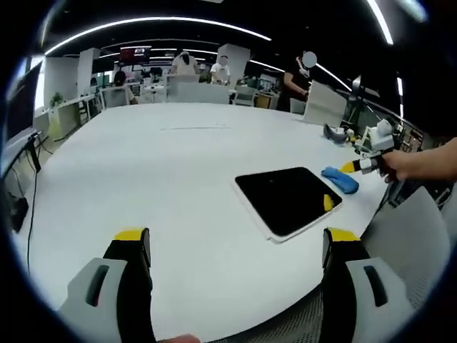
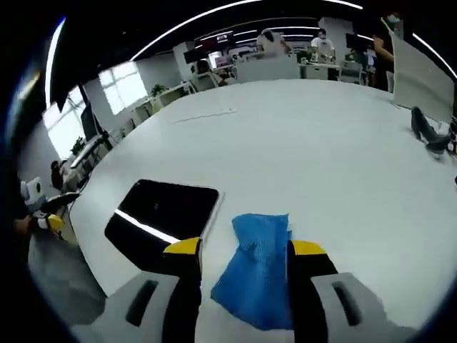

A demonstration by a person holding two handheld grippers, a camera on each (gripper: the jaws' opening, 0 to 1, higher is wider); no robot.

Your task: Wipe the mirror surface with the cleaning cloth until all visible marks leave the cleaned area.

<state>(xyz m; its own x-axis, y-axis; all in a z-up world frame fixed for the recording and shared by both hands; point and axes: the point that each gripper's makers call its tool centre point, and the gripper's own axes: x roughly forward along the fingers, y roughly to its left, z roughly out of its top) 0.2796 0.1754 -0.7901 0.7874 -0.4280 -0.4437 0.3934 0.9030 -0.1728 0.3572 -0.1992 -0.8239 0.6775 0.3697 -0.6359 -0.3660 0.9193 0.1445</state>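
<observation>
Mirror [image 1: 288,200], dark and flat, lay on the white table [image 1: 178,164] ahead of the left gripper [image 1: 232,239], jaws wide apart and holding nothing, while the right gripper [image 2: 244,251] straddled the blue cleaning cloth [image 2: 255,275] beside it, jaws parted.

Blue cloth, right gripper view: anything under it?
The blue cloth lies on the white table, between the right gripper jaws, beside the mirror. Whatever is beneath the folds is covered.
</observation>
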